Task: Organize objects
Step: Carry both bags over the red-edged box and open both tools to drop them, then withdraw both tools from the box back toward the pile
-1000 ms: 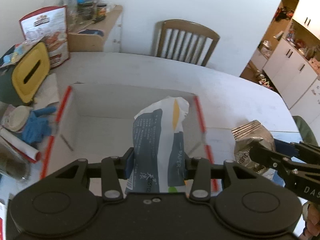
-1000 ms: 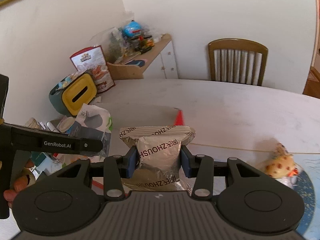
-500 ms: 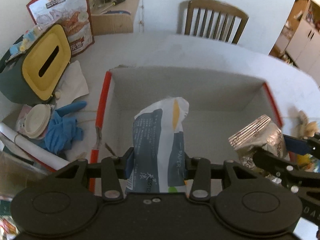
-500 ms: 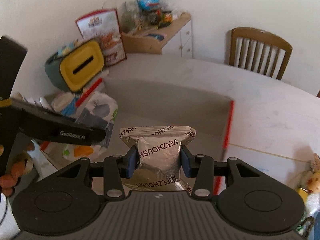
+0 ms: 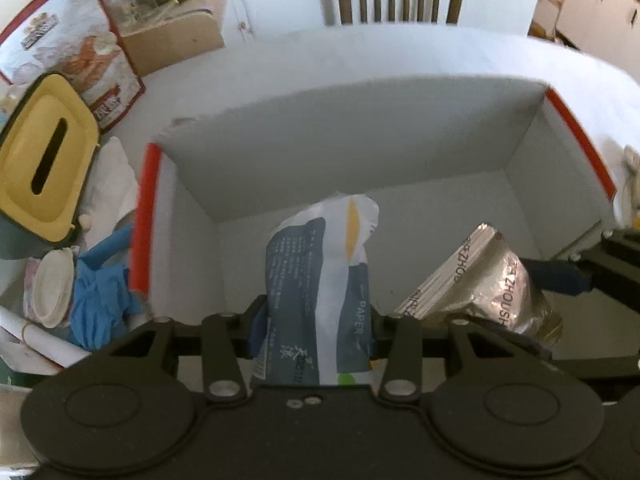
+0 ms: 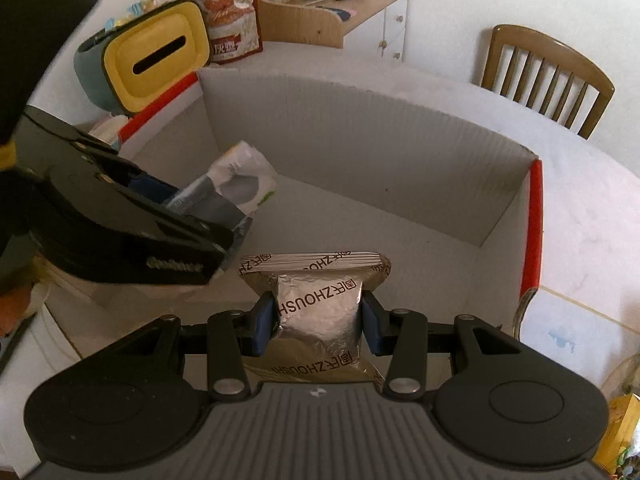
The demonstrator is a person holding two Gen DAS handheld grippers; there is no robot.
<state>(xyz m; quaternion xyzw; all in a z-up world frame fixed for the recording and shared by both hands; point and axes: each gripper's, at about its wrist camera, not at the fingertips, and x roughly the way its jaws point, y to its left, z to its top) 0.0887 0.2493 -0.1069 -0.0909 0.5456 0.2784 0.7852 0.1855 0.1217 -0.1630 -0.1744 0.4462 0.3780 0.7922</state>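
Our left gripper [image 5: 316, 320] has its blue pads [image 5: 257, 326] pressed against both sides of a blue-and-white tissue pack [image 5: 324, 280], holding it upright over the open box [image 5: 360, 128]. Our right gripper [image 6: 318, 322] clamps a silver foil snack bag [image 6: 318, 312] the same way, just beside the tissue pack and also above the box's grey floor. The box, white inside with red edges, sits on the white table [image 6: 580, 216]. Left of it stand a yellow-lidded tissue holder [image 5: 44, 156] and a blue glove [image 5: 96, 292]; a wooden chair [image 6: 544, 76] waits beyond.
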